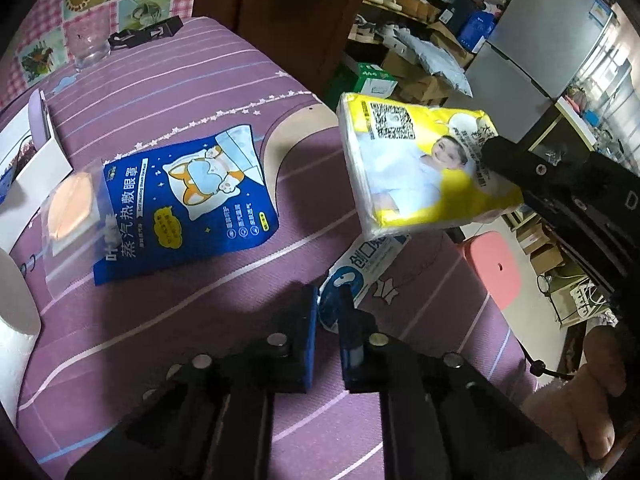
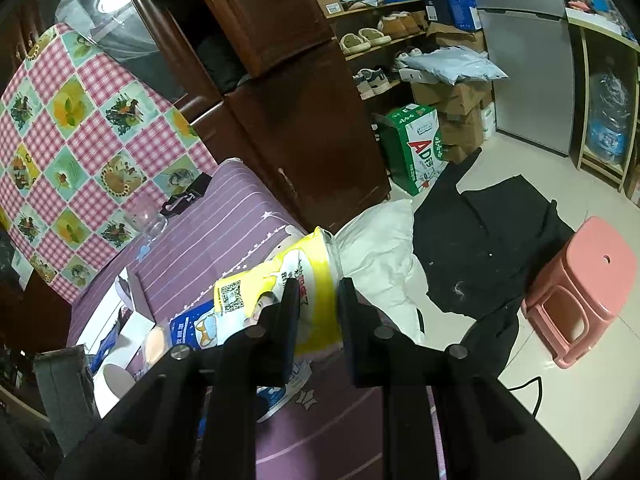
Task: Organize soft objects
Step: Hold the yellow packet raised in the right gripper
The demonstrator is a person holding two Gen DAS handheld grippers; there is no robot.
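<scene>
Right tongs (image 2: 318, 300) hold yellow tissue pack (image 1: 416, 168) above purple cloth (image 1: 160, 340) (left tongs (image 1: 328, 308) pinch white-blue packet (image 1: 360, 276)).

On the counter (image 1: 168, 332) the eye-mask pouch (image 1: 188, 204) lies flat, with a clear bag (image 1: 74, 216) overlapping its left edge. Right of the pouch, the tissue pack (image 1: 420, 164) hangs in the air above a bandage packet (image 1: 360, 268) at the counter's right edge. A glass (image 1: 86, 46) stands far behind them.
</scene>
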